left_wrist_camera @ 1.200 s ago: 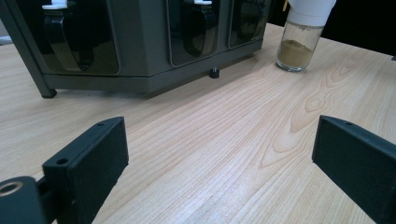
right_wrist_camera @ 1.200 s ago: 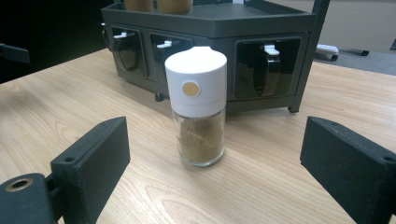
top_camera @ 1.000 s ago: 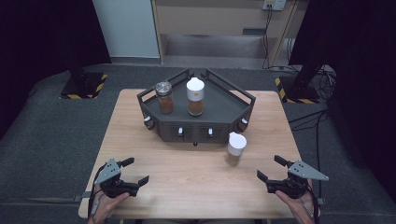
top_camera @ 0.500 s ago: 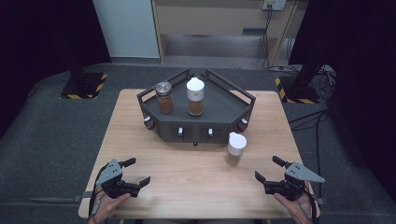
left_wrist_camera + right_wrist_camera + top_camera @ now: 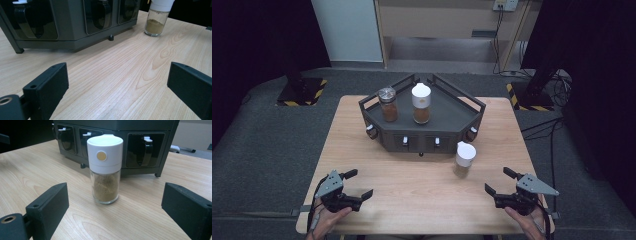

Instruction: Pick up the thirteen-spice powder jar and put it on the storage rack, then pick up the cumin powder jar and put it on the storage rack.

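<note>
A pale wooden table (image 5: 422, 200) stands on dark grey carpet, black curtains at both sides of the frame and a light wall at the top.

Nearest, at the bottom edge, both hands rest low over the table. The left gripper (image 5: 357, 185) at lower left has its jaws spread wide with only bare wood between them; the right gripper (image 5: 498, 181) at lower right is likewise released, nothing in it.

Just beyond the right one, right of centre, stands the loose jar (image 5: 465, 156), upright on the wood and just in front of the rack (image 5: 449, 120). In the right gripper view the jar (image 5: 105, 167) sits squarely between the open jaws but well ahead of them. It is clear glass under a wide white cap, about a third full of tan powder. It looks light, stiff and breakable, and the glass is likely slick. I would take it across the glass body just under the cap, level, so it does not tip.

Farther back, the dark rack holds two more jars on its top shelf: a metal-lidded one (image 5: 387, 104) with reddish-brown spice at left, a white-capped one (image 5: 421, 102) with brown spice beside it.
</note>
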Motion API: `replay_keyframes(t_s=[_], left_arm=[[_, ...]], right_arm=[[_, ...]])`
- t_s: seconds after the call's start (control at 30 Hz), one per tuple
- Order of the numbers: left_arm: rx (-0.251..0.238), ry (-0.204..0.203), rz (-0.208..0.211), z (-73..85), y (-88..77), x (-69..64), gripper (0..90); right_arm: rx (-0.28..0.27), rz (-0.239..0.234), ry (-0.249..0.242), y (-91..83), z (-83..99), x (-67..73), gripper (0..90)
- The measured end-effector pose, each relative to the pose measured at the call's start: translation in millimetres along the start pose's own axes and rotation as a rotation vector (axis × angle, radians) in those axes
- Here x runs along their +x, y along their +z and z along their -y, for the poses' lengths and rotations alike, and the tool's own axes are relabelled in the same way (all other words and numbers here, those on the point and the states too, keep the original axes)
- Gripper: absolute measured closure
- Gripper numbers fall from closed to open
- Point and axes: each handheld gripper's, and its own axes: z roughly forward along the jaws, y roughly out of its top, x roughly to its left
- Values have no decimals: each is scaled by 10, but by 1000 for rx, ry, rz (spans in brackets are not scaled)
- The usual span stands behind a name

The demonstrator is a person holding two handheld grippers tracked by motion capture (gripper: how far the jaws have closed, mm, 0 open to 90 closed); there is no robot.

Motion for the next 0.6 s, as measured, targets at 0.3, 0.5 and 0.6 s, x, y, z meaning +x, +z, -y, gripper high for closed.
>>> replay_keyframes(t_s=[0.3,0.5,0.6], left_arm=[[5,2,0,-6,3,-2,25],[8,3,-1,-10,4,-8,24],[7,5,1,-11,6,-10,24]], right_arm=[[-8,6,2,-15,-12,13,72],[-28,11,27,-45,-58,18,69],[-25,12,40,-56,-116,21,66]])
